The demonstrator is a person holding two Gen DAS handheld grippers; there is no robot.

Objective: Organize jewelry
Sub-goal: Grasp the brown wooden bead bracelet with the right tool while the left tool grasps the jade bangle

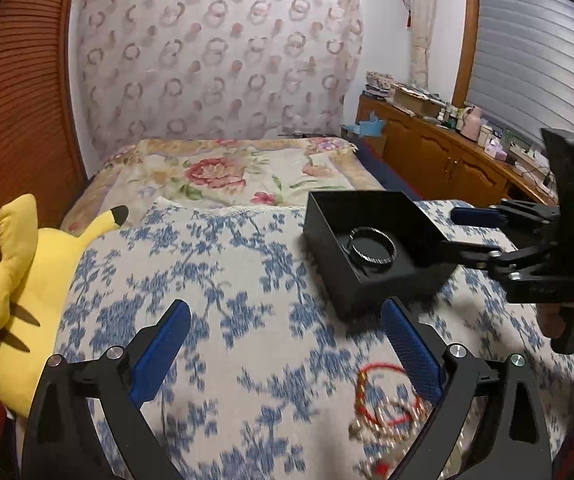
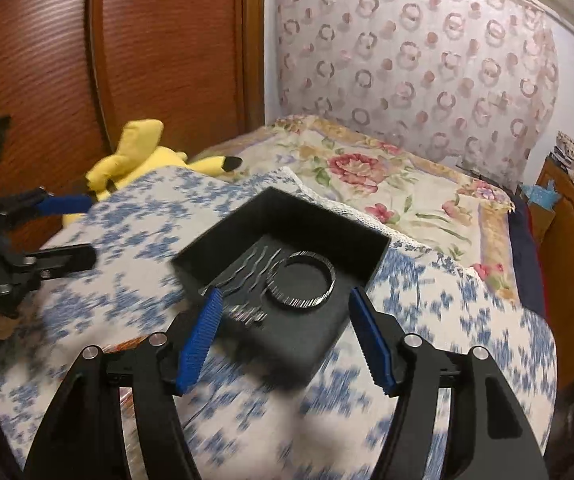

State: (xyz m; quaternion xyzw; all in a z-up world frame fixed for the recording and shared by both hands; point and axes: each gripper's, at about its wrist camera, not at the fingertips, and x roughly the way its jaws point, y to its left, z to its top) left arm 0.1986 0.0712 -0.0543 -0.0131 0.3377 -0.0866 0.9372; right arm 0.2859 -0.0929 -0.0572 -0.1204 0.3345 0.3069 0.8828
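Note:
A black open box [image 2: 287,216] lies on the blue-flowered cloth [image 2: 147,248]. Inside it are a dark patterned bangle [image 2: 307,280] and several wavy hairpins [image 2: 247,276]. My right gripper [image 2: 283,296] stands open astride the box's near corner, its pads [image 2: 203,332] close alongside the walls. From the left wrist view the box [image 1: 371,208] and the bangle [image 1: 371,250] sit up right, with the right gripper [image 1: 447,231] at the box's right corner. My left gripper [image 1: 287,320] is wide open over bare cloth. A red cord bracelet [image 1: 383,396] with gold beads lies beside its right finger [image 1: 411,344].
A yellow plush toy [image 1: 27,280] lies at the cloth's left edge against a wooden panel [image 1: 15,100]. Behind is a bed with a rose-patterned cover [image 1: 223,168]. A wooden cabinet [image 1: 439,156] crowded with small items runs along the right. A hand [image 1: 551,320] holds the right gripper's handle.

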